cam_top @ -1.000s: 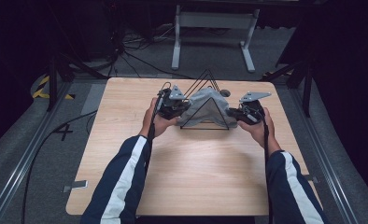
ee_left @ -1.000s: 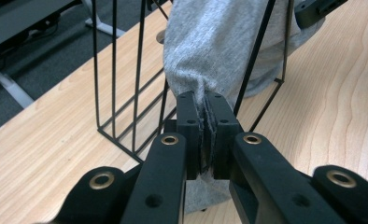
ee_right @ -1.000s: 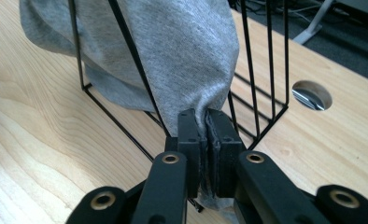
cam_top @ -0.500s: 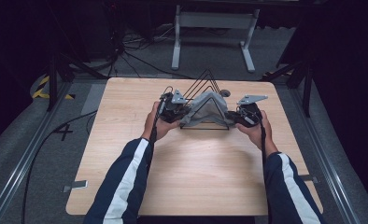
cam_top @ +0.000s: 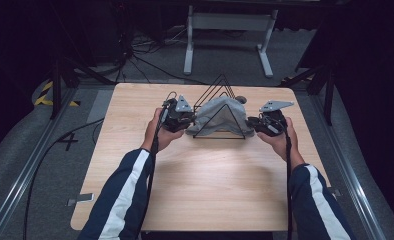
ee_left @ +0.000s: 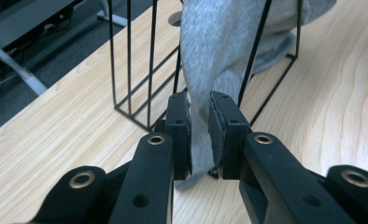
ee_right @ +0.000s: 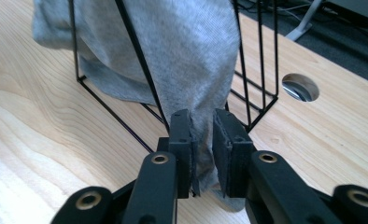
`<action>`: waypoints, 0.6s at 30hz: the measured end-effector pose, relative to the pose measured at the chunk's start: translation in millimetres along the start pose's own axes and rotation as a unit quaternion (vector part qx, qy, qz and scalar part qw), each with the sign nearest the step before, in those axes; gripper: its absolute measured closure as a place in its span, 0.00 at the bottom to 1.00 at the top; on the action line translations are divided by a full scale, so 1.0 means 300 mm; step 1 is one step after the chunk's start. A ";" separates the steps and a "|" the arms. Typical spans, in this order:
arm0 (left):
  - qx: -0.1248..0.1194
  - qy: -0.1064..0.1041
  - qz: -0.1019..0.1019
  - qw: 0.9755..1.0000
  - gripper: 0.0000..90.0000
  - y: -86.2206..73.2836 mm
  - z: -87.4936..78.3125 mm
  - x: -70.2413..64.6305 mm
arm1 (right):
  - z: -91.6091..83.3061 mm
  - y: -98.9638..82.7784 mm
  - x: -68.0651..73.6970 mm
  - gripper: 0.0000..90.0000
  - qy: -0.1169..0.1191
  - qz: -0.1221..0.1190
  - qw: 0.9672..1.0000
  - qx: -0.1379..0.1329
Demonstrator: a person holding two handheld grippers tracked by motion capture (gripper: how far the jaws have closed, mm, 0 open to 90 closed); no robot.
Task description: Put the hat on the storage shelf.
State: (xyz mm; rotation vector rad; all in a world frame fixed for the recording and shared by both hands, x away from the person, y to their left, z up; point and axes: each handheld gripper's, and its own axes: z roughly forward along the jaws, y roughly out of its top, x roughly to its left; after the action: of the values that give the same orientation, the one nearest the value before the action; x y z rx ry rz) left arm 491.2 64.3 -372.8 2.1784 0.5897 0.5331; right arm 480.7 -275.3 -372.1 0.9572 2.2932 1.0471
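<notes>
Two grippers flanked a grey cloth (cam_top: 219, 116) that we found draped over a black wire rack (cam_top: 220, 111) of triangular outline, standing at the middle of the far half of the wooden table (cam_top: 200, 185). In the high view the left gripper (cam_top: 189, 121) came at the cloth's left end and the right gripper (cam_top: 251, 123) at its right end, each carried in a hand with a dark, white-striped sleeve behind it.

In the left gripper view we saw the left gripper (ee_left: 200, 133) with a hanging fold of the cloth (ee_left: 229, 51) running down between its pads. The jaws had just been opening; a slim gap showed on the right-hand side of the fold, so the grip looked eased off rather than clenched. The rack's wires (ee_left: 140, 84) rose just beyond the jaws.

In the right gripper view the right gripper (ee_right: 201, 149) stood the same way: the cloth (ee_right: 182, 51) hung between its pads, the jaws had just been parting, and a narrow space showed beside the fabric. A round hole (ee_right: 300, 87) in the tabletop lay past the rack (ee_right: 261, 60) there.
</notes>
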 end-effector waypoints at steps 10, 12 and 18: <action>0.023 -0.003 0.028 0.999 0.82 -0.091 -0.122 -0.042 | -0.118 -0.024 0.022 0.81 -0.002 -0.022 1.000 -0.006; 0.026 -0.005 0.029 0.999 0.81 -0.115 -0.144 -0.049 | -0.145 -0.037 0.025 0.80 -0.005 -0.029 1.000 -0.009; 0.044 -0.009 0.040 0.998 0.77 -0.200 -0.227 -0.076 | -0.216 -0.100 0.034 0.75 -0.009 -0.041 0.999 -0.011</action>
State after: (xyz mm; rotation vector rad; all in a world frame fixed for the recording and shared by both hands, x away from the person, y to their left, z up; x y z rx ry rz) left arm 421.6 125.9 -383.6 2.2952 0.5266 0.5391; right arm 421.1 -312.6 -356.6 0.8526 2.2818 1.0242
